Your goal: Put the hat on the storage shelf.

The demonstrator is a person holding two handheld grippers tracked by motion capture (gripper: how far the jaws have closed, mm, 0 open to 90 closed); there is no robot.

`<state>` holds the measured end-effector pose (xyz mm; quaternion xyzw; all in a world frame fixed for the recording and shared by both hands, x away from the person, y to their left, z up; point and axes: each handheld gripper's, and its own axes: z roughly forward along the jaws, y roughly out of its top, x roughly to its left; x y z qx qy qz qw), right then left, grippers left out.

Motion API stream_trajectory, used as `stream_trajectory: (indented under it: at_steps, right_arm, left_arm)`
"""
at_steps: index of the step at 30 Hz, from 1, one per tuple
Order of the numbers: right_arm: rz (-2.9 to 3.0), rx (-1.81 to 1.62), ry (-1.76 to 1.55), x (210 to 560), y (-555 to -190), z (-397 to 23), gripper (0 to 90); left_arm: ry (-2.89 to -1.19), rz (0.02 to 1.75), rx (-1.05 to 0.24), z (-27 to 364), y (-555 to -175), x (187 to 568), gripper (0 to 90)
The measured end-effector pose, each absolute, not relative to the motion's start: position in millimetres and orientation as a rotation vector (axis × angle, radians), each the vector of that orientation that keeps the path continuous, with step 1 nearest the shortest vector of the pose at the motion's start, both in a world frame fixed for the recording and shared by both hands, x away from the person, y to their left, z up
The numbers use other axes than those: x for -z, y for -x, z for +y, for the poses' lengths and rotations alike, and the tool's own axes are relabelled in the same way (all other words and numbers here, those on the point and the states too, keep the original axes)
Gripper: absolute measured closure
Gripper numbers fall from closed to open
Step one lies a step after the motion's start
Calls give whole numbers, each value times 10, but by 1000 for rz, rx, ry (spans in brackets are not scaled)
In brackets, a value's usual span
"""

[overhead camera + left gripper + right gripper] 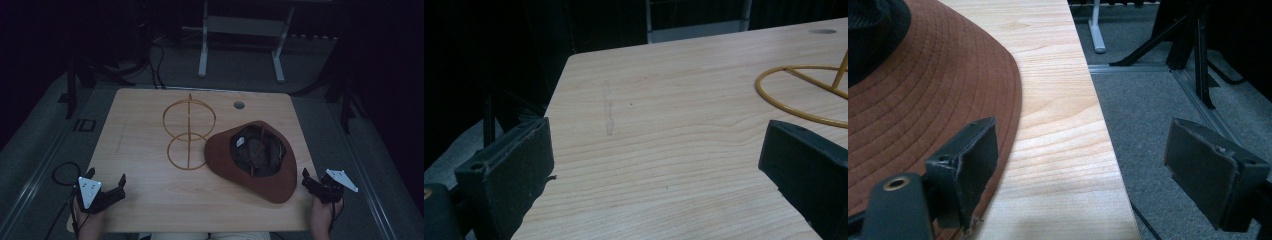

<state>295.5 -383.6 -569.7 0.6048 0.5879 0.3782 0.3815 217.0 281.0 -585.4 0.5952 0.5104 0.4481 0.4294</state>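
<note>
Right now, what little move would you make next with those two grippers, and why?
Probably ease the right gripper inward onto the brown hat's brim. Its jaws stand open with nothing between them, the brim lies just beside it, and the hat rests upside down beside the gold wire hat stand.

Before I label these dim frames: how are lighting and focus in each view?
High view: dim, dark surroundings, the light wooden table lit, brown brimmed fabric hat legible. Left gripper view: sharp woodgrain, no glare. Right gripper view: hat stitching crisp, near jaws soft.

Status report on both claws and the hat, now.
Left claw open, empty, at the table's near left corner. Right claw open, empty, beside the brown hat, which lies crown down, untouched. Wire hat stand left of it, nothing blocking.
</note>
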Motion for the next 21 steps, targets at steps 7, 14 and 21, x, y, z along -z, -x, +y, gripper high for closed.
stream_trajectory:
  at_steps: [7,14,21]
  right_arm:
    - [1515,-962,-1519,5697,-2959,-3811,141]
    - [1537,-956,-1513,5697,-2968,-3785,141]
    - [1611,-1015,-1513,5487,-2995,-3706,140]
  left_arm:
    - [-1478,1308,-1101,2786,-2192,5850,64]
    - [-1441,1399,-1031,2803,-2211,5840,63]
    - [-1475,1441,-948,2787,-2217,5824,44]
